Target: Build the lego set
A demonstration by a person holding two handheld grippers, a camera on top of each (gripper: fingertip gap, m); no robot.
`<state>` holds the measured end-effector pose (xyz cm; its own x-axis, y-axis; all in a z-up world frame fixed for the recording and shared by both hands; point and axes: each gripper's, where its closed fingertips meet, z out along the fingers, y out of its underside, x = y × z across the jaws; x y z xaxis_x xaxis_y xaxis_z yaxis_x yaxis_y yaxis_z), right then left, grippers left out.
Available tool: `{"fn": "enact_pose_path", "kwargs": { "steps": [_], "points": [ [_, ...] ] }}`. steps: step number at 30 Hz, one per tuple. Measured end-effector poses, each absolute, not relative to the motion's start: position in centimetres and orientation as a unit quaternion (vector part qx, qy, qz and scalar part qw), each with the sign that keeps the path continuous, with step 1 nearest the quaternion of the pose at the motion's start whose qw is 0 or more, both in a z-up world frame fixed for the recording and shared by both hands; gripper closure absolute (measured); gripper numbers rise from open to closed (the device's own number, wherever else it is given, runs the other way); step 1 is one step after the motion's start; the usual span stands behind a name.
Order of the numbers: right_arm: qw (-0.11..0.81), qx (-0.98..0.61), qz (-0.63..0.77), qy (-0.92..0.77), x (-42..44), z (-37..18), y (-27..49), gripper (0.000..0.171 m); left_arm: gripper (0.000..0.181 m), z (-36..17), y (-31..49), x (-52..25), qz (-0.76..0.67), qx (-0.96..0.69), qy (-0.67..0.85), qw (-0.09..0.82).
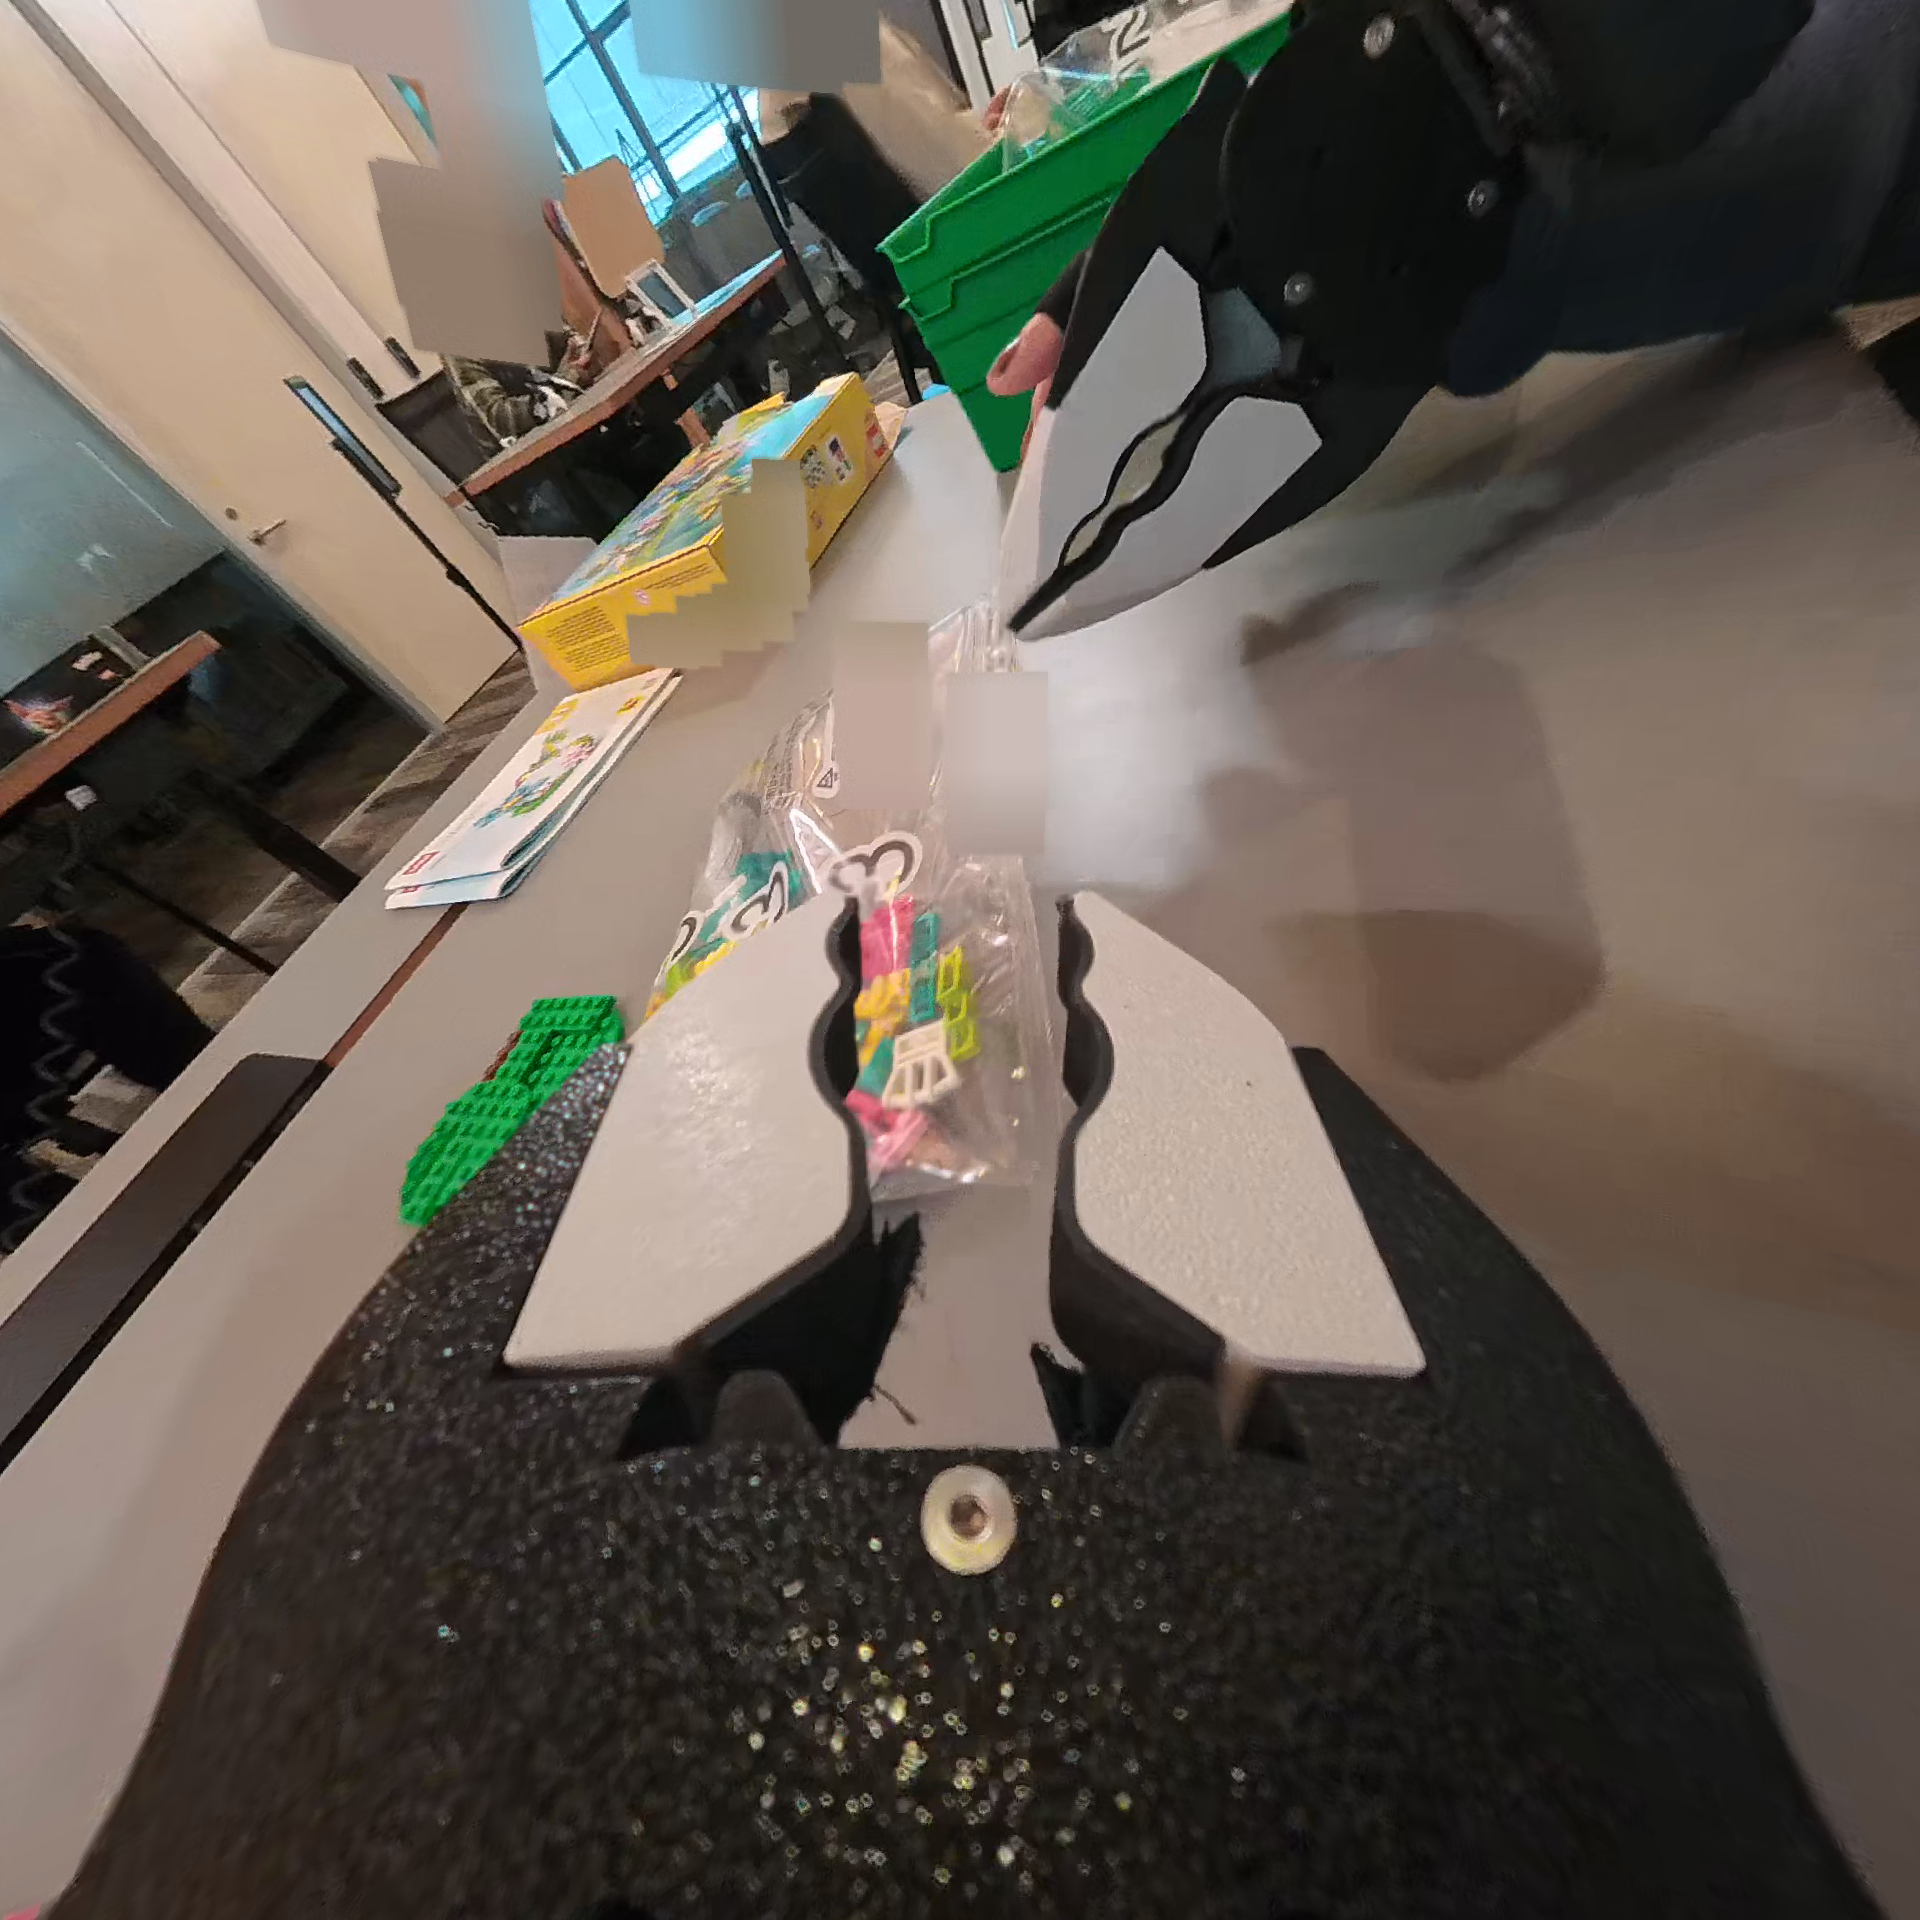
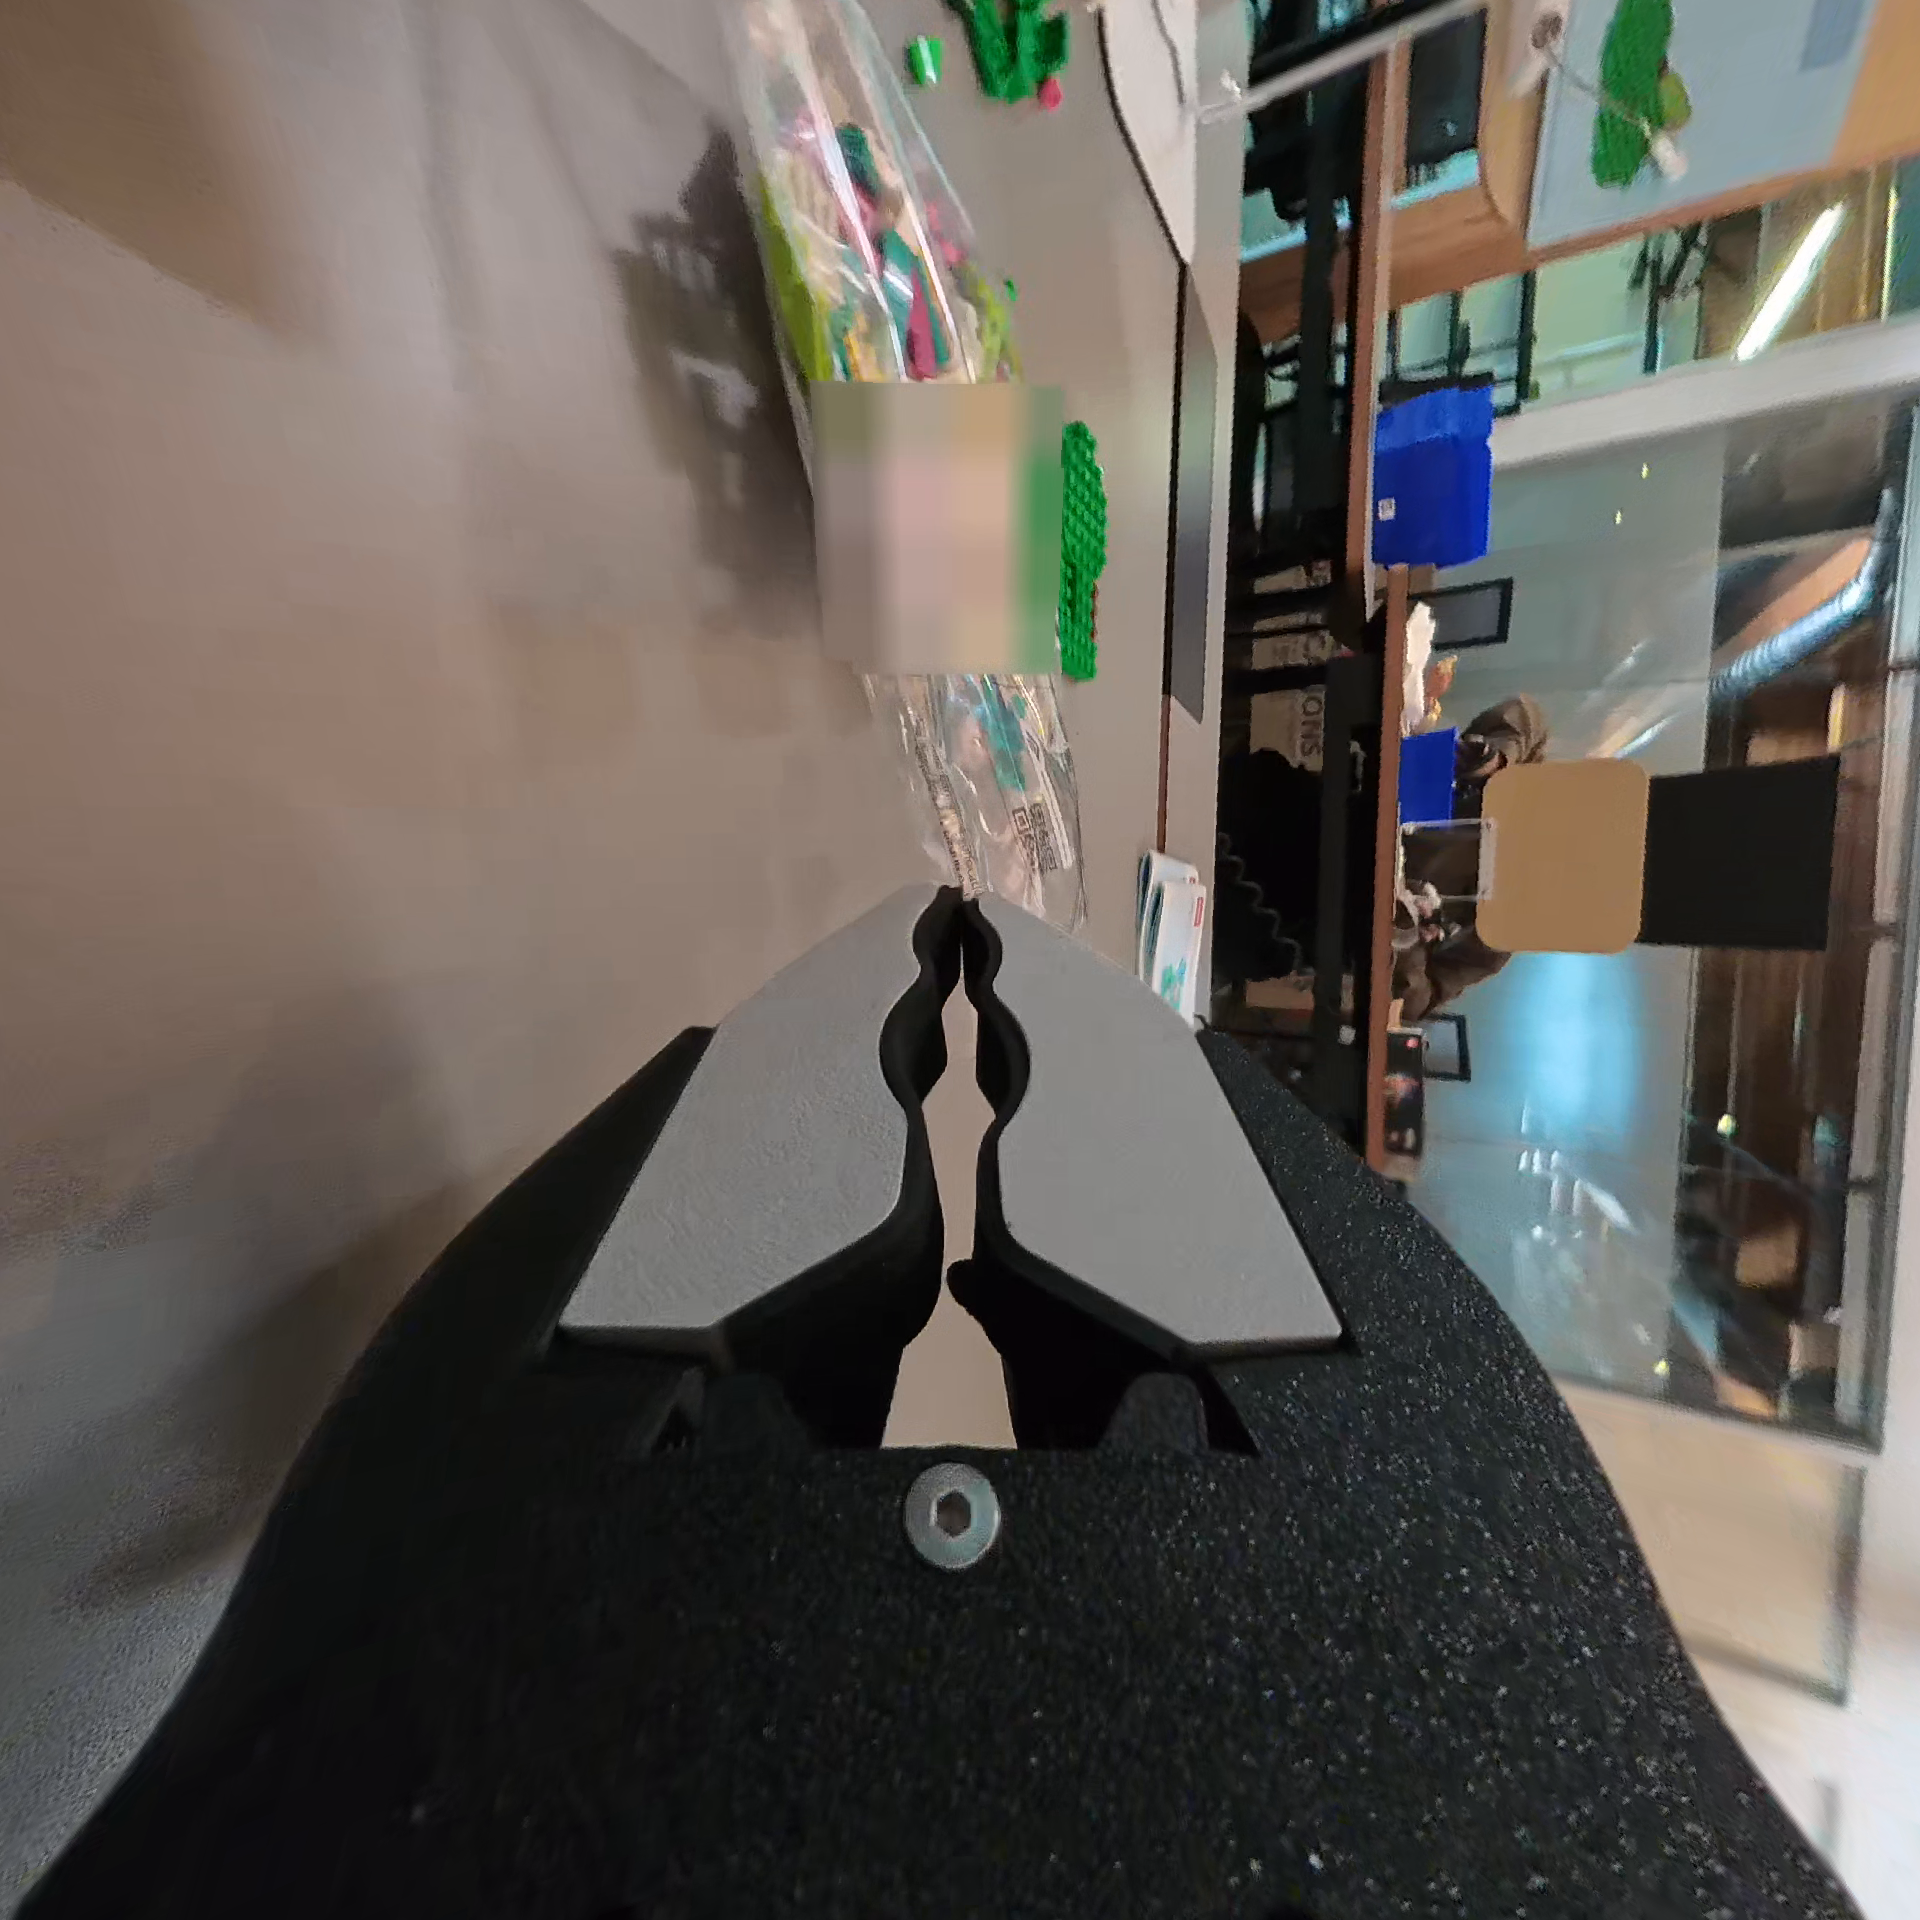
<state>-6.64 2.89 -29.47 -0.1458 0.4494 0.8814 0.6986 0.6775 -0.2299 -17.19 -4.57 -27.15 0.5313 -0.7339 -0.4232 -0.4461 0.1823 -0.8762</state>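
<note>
left gripper [image 1: 961, 914], black body with pale grey finger plates: jaws spread wide, released, straddling a clear plastic bag of small pink, yellow, teal and white lego pieces [image 1: 925, 1039] lying on the grey table [image 1: 1558, 1351]. just left of the jaws, flat bright green lego plates [image 1: 499, 1101] near the table edge. beyond the jaw tips, a second clear plastic bag of lego pieces [image 1: 810, 821], partly under mosaic patches. farther ahead and to the left, a folded white instruction booklet [image 1: 540, 800] and a yellow cardboard lego box [image 1: 707, 540]; ahead and to the right, stacked green plastic trays [image 1: 997, 270].

right gripper [image 2: 961, 909], same build: jaws clenched at the tips on the crinkled edge of the second clear bag [image 2: 987, 800], pinching the plastic where the printed seam ends. same gripper seen from the left wrist view [image 1: 1023, 623], tips pointed down at that bag's far edge, a person's finger [image 1: 1023, 358] beside its body. past the right jaws, the green plates [image 2: 1081, 551] on edge in this tilted view, the first bag of pieces [image 2: 883, 270] farther on, more green lego bits [image 2: 1013, 47] at the top. table [image 2: 416, 623] filling the left of the view, blurred.
</note>
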Motion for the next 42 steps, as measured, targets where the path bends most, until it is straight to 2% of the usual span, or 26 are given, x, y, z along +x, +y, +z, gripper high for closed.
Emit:
{"fn": "enact_pose_path", "kwargs": {
  "steps": [6, 10, 15, 19, 20, 25, 29, 34, 42],
  "points": [
    [0.539, -0.421, -0.067, -0.726, -6.7, -27.9, 3.3, 0.171, 0.117, -28.6, -3.6, -18.8, -0.043, -0.648, 0.488, 0.582],
    [0.546, -0.419, -0.052, -0.724, -7.0, -26.8, 3.5, 0.171, 0.114, -29.3, -3.5, -19.3, -0.010, -0.647, 0.505, 0.571],
    [0.549, -0.415, -0.039, -0.725, -7.2, -26.5, 3.2, 0.171, 0.138, -29.8, -3.5, -19.0, 0.041, -0.621, 0.536, 0.570],
    [0.557, -0.414, -0.025, -0.720, -7.3, -25.3, 2.8, 0.171, 0.177, -28.1, -1.6, -20.1, 0.163, -0.611, 0.494, 0.596],
    [0.563, -0.412, -0.026, -0.716, -7.3, -24.4, 2.9, 0.171, 0.181, -27.0, -1.3, -20.1, 0.171, -0.612, 0.480, 0.605],
    [0.564, -0.446, -0.013, -0.695, -7.3, -18.7, 5.0, 0.171, 0.181, -21.4, 0.9, -20.0, 0.057, -0.678, 0.428, 0.594],
    [0.526, -0.498, 0.027, -0.689, -7.4, -16.0, 7.4, 0.171, 0.181, -18.9, 2.8, -19.8, -0.075, -0.746, 0.418, 0.512],
    [0.447, -0.565, 0.101, -0.687, -7.5, -17.5, 9.9, 0.171, 0.181, -20.7, 5.1, -19.9, -0.178, -0.801, 0.404, 0.404],
    [0.431, -0.597, 0.137, -0.663, -7.3, -19.3, 11.7, 0.171, 0.181, -22.0, 7.0, -19.7, -0.199, -0.805, 0.385, 0.405]
  ]
}}
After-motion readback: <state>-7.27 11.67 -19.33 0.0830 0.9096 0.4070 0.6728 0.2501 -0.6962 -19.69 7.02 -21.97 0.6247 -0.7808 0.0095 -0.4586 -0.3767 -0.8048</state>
